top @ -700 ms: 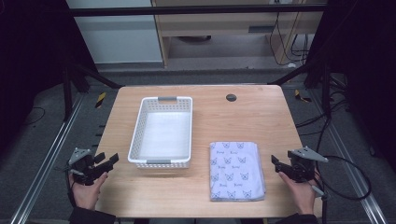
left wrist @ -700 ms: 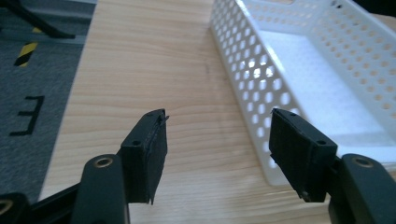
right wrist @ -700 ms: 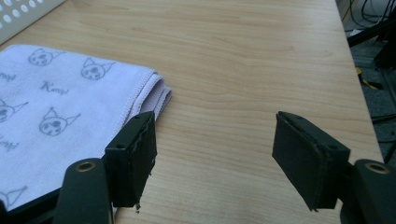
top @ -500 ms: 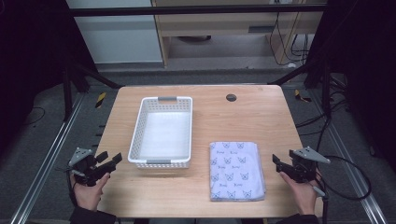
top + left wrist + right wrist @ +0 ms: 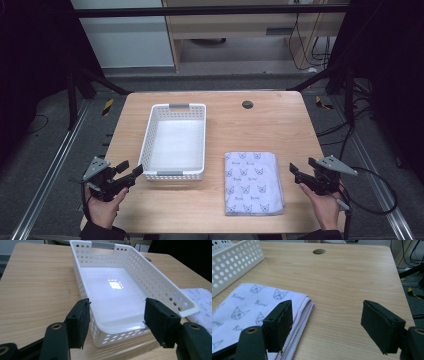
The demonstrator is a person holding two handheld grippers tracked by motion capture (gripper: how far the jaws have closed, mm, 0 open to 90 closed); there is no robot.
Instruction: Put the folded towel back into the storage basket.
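Lying just beside right fingers: folded towel.

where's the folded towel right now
In the high view the folded cat-print towel lies flat on the table's near right part, beside the white basket and just left of the right gripper.

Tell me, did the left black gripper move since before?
Yes. The left black gripper moved a little toward the white plastic basket; its jaw tip now sits beside the basket's near corner.

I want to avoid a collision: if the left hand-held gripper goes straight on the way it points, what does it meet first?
Most likely the near corner of the white basket: the left hand-held gripper, open, frames that corner between its jaws.
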